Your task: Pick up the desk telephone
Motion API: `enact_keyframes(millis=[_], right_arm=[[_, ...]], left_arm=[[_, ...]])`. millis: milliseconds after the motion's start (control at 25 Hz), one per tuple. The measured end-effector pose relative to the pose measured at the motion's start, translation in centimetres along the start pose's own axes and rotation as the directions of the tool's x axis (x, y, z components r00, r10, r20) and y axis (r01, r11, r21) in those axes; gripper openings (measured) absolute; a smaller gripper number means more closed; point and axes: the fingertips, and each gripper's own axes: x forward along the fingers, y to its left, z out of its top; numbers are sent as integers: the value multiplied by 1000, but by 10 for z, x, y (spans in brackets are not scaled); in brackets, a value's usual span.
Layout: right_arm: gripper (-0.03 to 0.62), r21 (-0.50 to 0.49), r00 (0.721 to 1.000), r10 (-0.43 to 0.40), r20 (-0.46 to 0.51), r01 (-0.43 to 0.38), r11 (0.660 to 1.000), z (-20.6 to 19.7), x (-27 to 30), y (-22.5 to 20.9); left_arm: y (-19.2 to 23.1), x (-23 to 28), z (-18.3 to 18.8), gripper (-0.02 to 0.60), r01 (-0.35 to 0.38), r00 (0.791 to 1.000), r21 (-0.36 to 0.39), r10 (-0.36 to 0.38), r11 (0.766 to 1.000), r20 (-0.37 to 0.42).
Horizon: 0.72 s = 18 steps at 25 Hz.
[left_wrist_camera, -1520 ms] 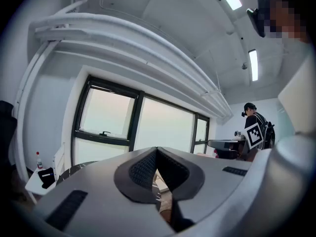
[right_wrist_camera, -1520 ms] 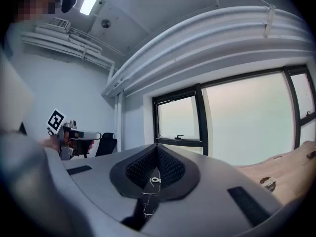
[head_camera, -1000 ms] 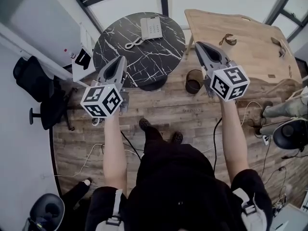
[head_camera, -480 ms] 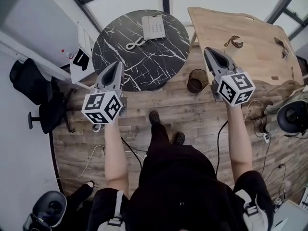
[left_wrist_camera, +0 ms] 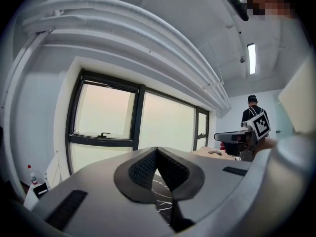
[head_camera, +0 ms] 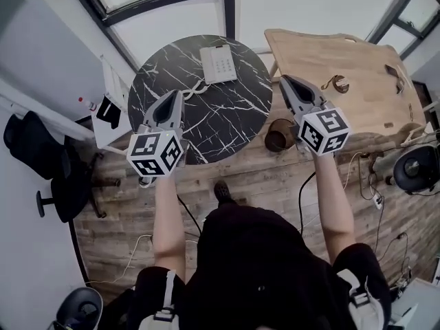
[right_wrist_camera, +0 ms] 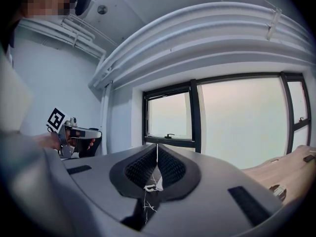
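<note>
In the head view, the desk telephone [head_camera: 218, 63] lies flat on a round black marble table [head_camera: 227, 119], near the rim at the table's 12 o'clock. Its coiled cord [head_camera: 194, 88] trails off toward 7 o'clock from it. The left gripper [head_camera: 177, 93] is held over the table's 9 o'clock side and the right gripper [head_camera: 282, 80] sits just outside the rim at 3 o'clock. Both point toward the far side of the table and stand well apart from the telephone. A dark round bin [head_camera: 278, 135] stands on the plank floor at the table's 4 o'clock, under the right gripper. A wooden table [head_camera: 364, 91] fills the space at 3 o'clock.

In the left gripper view, the jaws meet tip to tip with nothing between them. A strip of the marble top shows through the gap beneath the pads. A window [left_wrist_camera: 103, 117] lies ahead at 11 o'clock, and the other gripper shows at 3 o'clock.

In the right gripper view, the jaws are likewise pressed together and empty. Beneath the pads a small white shape with a thin white line shows, too small to name. The other gripper shows at 9 o'clock.
</note>
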Motion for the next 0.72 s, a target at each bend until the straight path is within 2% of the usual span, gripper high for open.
enact_keyframes(millis=[360, 720], right_arm=[[31, 25, 998, -5, -62, 7, 1000, -23, 65, 15], [31, 58, 992, -28, -126, 35, 998, -51, 83, 3]], left_arm=[[42, 43, -5, 14, 55, 998, 0, -55, 998, -31], [67, 75, -26, 14, 94, 991, -25, -96, 995, -95]])
